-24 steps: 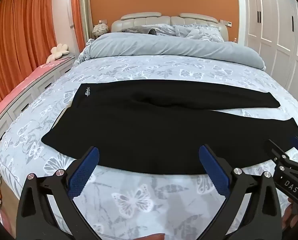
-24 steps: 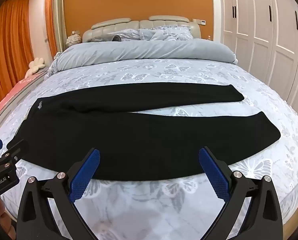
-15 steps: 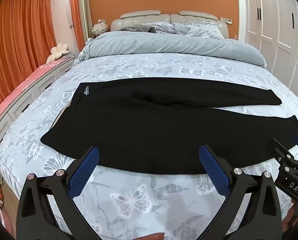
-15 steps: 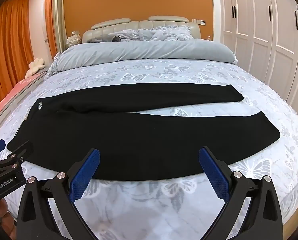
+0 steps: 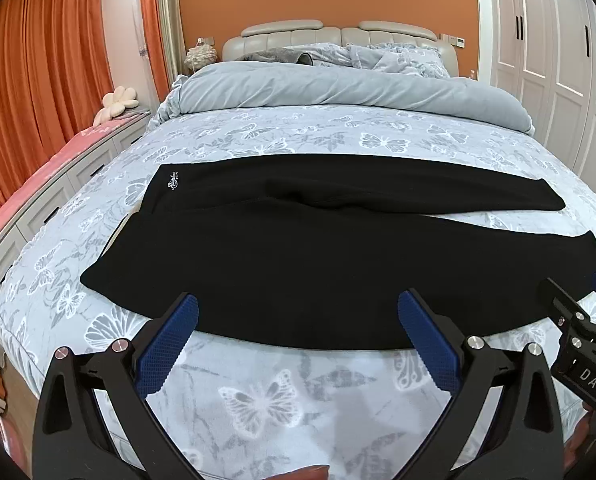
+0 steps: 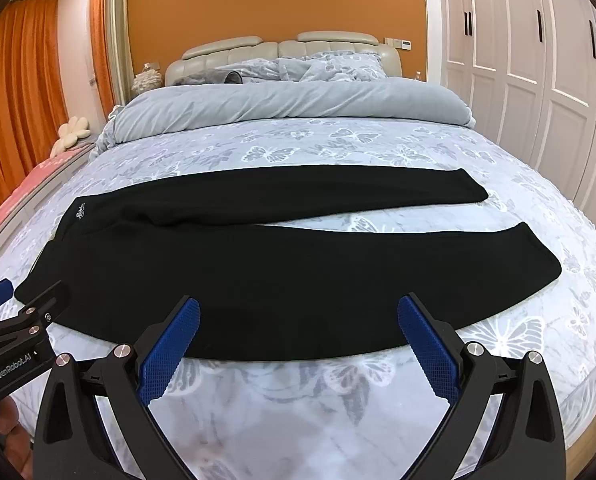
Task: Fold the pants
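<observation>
Left wrist view: left gripper [image 5: 298, 332] spread wide, nothing between the pads, hovering over the near hem of the black pants [image 5: 317, 248] laid flat across the bed [image 5: 258, 400]. Waistband at 9 o'clock, leg ends at 3 o'clock. Best to pinch the near waist corner.

Right wrist view: right gripper [image 6: 298, 332] also spread, empty, above the near leg. Best to grab the near leg end at 3 o'clock, then lift both ends together onto the far leg.
</observation>
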